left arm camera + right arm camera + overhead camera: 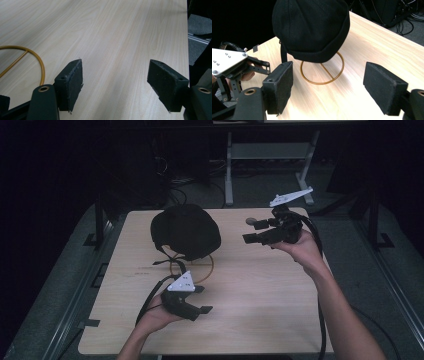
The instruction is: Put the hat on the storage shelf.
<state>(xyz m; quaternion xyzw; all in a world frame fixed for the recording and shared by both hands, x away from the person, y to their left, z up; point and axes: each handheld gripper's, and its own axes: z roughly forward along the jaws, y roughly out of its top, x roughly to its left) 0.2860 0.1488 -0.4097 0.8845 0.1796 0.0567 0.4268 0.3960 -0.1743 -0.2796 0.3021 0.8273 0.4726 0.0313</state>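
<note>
Right gripper (328, 82) jaws spread, empty, facing black cap (312, 27) perched on gold wire stand (322, 72), far-left on table (260, 290). Left gripper (115, 82) also spread, empty; its view catches stand's ring edge.

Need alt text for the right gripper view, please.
A black cap sits on a gold wire stand on a light wooden table, seen between the open right gripper jaws. The left gripper is at the left edge.

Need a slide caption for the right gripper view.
Right gripper, fingers open, faces a black cap on a gold wire stand on the wooden table.
</note>
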